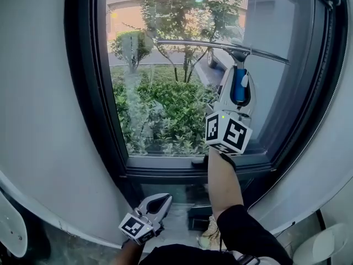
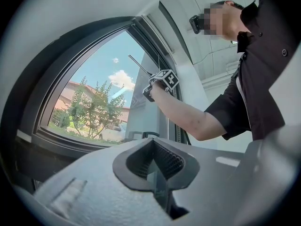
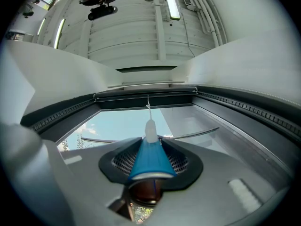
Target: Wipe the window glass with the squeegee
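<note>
The squeegee has a blue handle and a long thin blade lying across the upper window glass. My right gripper is raised against the pane and shut on the blue handle. In the right gripper view the blade spreads to both sides beyond the jaws. My left gripper hangs low below the sill, shut with nothing in it. From the left gripper view I see the right gripper and the blade high on the glass.
A thick black window frame surrounds the pane, with a sill below and grey wall at the left. A thin cord hangs from the top frame. My shoe is on the floor beneath.
</note>
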`<state>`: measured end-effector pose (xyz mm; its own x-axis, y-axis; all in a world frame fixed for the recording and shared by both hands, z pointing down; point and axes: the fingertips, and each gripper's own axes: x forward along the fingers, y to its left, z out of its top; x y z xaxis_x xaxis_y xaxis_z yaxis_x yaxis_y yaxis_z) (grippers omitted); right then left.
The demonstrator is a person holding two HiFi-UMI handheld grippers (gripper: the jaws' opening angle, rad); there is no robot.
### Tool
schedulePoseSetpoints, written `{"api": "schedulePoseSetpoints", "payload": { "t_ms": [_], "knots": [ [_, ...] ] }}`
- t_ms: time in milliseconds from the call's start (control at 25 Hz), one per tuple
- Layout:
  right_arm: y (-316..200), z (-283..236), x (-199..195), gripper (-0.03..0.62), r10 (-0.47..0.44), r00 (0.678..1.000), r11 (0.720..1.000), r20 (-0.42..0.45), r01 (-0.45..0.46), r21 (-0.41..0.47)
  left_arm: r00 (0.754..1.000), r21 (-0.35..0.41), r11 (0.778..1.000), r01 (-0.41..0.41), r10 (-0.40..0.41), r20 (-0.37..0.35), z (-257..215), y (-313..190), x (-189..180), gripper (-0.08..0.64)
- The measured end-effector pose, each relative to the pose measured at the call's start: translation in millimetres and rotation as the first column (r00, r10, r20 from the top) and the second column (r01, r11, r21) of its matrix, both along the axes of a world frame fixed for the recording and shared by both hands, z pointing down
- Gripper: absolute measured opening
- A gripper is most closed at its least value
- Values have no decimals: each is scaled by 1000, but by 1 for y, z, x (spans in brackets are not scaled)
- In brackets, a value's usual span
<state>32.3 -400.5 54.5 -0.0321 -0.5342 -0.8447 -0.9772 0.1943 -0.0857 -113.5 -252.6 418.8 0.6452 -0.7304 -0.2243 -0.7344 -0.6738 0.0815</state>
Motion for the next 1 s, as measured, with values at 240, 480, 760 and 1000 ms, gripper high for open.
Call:
{"api": "schedulePoseSetpoints", "payload": {
  "t_ms": [240,480,760,1000],
  "knots": [
    [1,4,1,132,-7,1000,1000,-2,7,-11,1000,0,1000,-5,5,-3,-1,0,2,2],
    [2,12,2,132,-6,1000,1000,-8,6,-29,1000,11,1000,-12,12,-10,-4,3,7,2],
    [2,23,4,132,-6,1000,998,-15,5,-56,1000,56,998,-8,9,-15,-11,8,9,2],
    [3,35,8,132,-3,1000,997,-16,1,-80,1000,40,999,-10,11,-8,-8,3,13,2]
  ]
}}
